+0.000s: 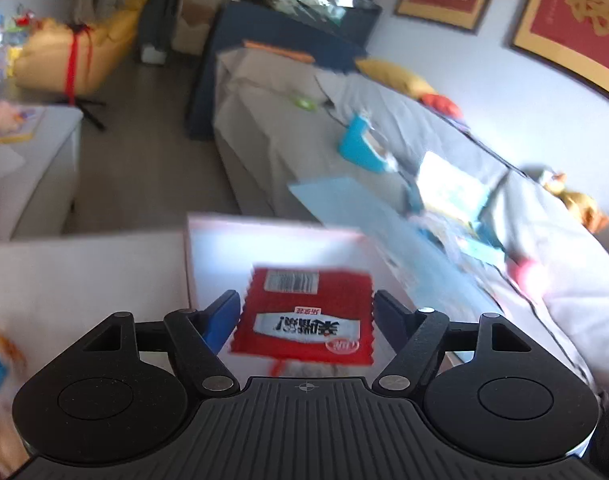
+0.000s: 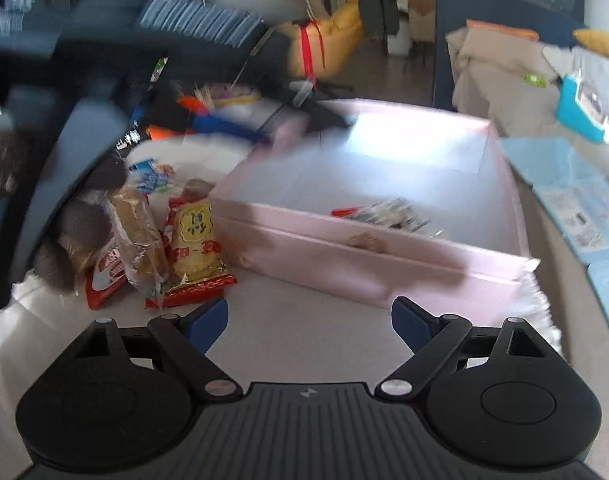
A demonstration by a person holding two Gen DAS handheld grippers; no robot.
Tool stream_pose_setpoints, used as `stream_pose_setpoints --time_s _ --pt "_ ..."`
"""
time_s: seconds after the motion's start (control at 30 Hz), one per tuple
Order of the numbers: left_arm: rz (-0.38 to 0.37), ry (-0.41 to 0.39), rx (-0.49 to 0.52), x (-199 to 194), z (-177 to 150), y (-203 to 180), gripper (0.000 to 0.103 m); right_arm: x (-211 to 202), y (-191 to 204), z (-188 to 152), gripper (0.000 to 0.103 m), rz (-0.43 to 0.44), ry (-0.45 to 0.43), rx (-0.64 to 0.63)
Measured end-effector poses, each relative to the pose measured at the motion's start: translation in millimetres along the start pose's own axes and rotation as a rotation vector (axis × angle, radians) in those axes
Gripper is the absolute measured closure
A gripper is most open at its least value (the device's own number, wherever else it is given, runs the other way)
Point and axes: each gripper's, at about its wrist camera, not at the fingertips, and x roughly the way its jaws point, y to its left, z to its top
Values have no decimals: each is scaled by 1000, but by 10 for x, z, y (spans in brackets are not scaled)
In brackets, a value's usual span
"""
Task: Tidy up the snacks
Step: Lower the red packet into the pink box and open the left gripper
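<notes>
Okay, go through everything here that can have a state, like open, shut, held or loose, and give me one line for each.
left gripper: jaws apart, whether pads touch the packet cannot be told
red snack packet: between the left jaws, over the box
right gripper: open, empty
pink box: open, no lid on, one packet inside
snack pile: loose on the table, beside the box

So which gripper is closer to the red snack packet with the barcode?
Left. The left gripper has the red snack packet right between its fingers; the right gripper waits open outside the pink box.
</notes>
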Motion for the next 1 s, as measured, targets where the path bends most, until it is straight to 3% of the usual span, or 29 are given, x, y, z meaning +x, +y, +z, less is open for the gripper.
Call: stream_pose_setpoints --time_s 0.07,0.13,0.27,0.33,0.43,0.47,0.5,0.53,0.6,0.67,0.77,0.8,0.87,0.97,1.0 --pt "-59 166 -49 235 17 30 25 18 38 2 14 9 1 0" --pt "-82 229 -104 353 -36 71 25 -11 44 -14 13 20 -1 -9" --pt "-32 146 -34 307 -74 5 25 -80 -15 -69 13 -7 -20 -11" --pt "16 91 78 251 -124 -115 25 -71 -55 -88 13 -2 -10 4" --pt "155 84 359 212 -241 -367 25 -35 -67 -111 13 -18 -1 1" --pt "166 91 421 196 -296 -412 25 -32 -54 -114 13 -30 -5 -7" --pt "131 125 449 212 -351 -431 25 -27 -32 -122 13 -41 -9 -17" --pt "88 166 431 234 -374 -434 27 -24 -19 -136 13 -49 -13 -28" --pt "20 199 285 241 -331 -285 24 -29 -1 -157 13 -51 -17 -40" --pt "-14 147 154 184 -264 -139 24 -44 -6 -172 13 -44 -18 -42" --pt "-29 -29 -28 5 -158 70 25 -61 -19 -194 13 -41 -20 -43" --pt "-30 -55 -56 -43 -138 104 25 -63 -27 -204 13 -43 -21 -43" --pt "-29 -22 -41 -69 -105 93 25 -54 -46 -219 13 -49 -17 -38" --pt "-30 206 143 140 -193 -108 24 -26 -77 -204 13 -49 -10 -20" --pt "-14 194 185 132 -223 -192 24 -10 -87 -198 13 -47 -7 -13"
